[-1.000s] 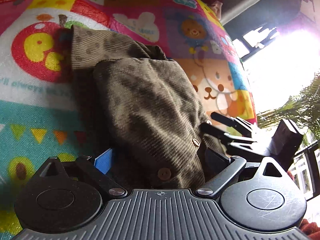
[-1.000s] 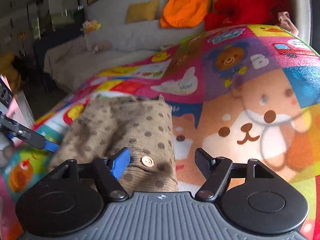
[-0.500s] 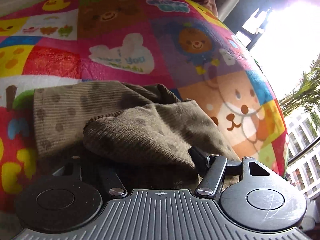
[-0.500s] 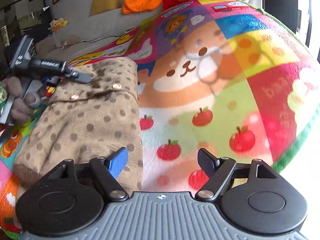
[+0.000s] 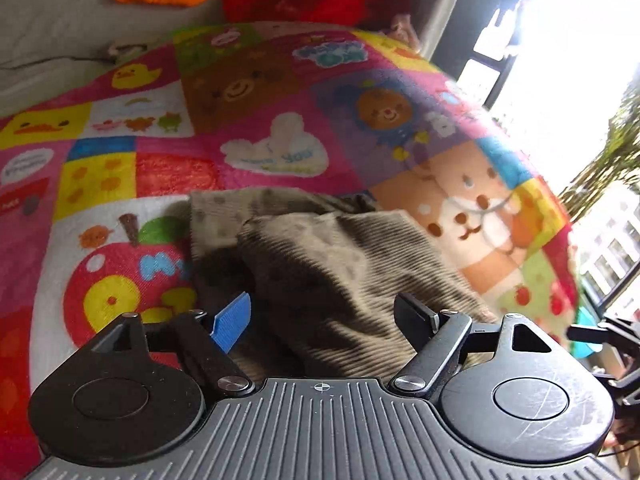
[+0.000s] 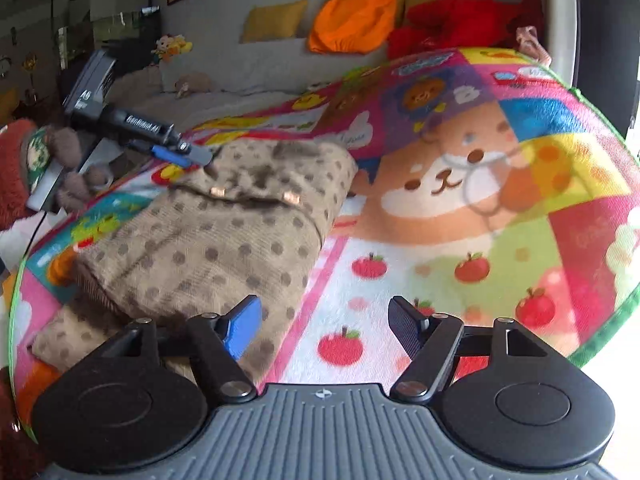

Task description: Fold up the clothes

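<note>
Soft, light corduroy garment (image 5: 340, 264) lies ahead of the left gripper (image 5: 324, 316); both the left gripper and the right gripper (image 6: 324, 326) gape empty; its folded edge probably grips best.

Both tongs (image 5: 322, 318) (image 6: 324, 326): black arms, ribbed grey base, silver screws, one blue pad.

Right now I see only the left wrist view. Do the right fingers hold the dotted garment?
Observer: No. The right gripper is open and empty, at the edge of the dotted brown garment.
Operator: Do any buttons show on top?
Observer: Yes, two shiny buttons sit along the top fold.
Operator: Is the end nearest the right camera tidy?
Observer: Not quite. A lower layer sticks out beyond the top layer onto the cartoon-print blanket.
</note>
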The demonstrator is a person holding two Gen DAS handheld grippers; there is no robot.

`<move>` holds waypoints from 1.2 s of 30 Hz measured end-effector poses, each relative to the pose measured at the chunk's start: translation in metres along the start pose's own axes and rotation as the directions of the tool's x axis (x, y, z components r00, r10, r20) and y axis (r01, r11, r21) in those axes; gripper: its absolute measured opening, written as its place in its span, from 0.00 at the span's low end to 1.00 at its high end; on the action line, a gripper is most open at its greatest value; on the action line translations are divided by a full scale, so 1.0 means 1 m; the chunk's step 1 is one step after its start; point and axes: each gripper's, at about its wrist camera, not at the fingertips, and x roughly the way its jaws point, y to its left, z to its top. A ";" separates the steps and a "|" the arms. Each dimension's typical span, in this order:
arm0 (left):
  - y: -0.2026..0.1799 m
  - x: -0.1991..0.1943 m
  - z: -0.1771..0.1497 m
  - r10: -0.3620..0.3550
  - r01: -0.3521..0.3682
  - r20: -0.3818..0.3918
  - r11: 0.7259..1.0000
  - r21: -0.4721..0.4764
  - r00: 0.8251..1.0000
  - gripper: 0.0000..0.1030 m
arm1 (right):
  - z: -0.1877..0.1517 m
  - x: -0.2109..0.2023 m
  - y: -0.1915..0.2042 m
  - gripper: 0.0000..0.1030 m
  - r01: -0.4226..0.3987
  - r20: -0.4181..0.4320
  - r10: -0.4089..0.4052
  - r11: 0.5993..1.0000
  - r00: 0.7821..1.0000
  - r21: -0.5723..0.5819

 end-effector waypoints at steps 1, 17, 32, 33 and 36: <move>-0.007 -0.002 0.006 -0.046 0.046 0.037 0.999 -0.002 0.998 0.90 | 0.008 -0.001 0.001 0.69 -0.021 0.029 0.021 1.000 0.999 0.005; -0.027 0.024 -0.054 0.009 -0.007 -0.029 0.998 0.062 1.000 0.91 | 0.004 0.041 0.065 0.75 -0.149 -0.137 0.117 0.957 0.984 -0.250; -0.052 -0.055 -0.131 -0.115 0.099 -0.104 0.983 -0.154 0.988 0.66 | 0.004 0.028 0.034 0.76 -0.077 -0.051 0.071 0.989 0.996 -0.130; -0.057 -0.053 -0.133 -0.123 0.106 -0.106 0.983 -0.149 0.987 0.56 | 0.005 0.026 0.034 0.76 -0.064 -0.041 0.059 0.990 0.997 -0.129; -0.078 -0.056 -0.144 -0.235 0.218 -0.155 0.969 -0.120 0.960 0.54 | 0.008 0.014 0.033 0.76 -0.029 -0.013 0.027 0.991 1.000 -0.128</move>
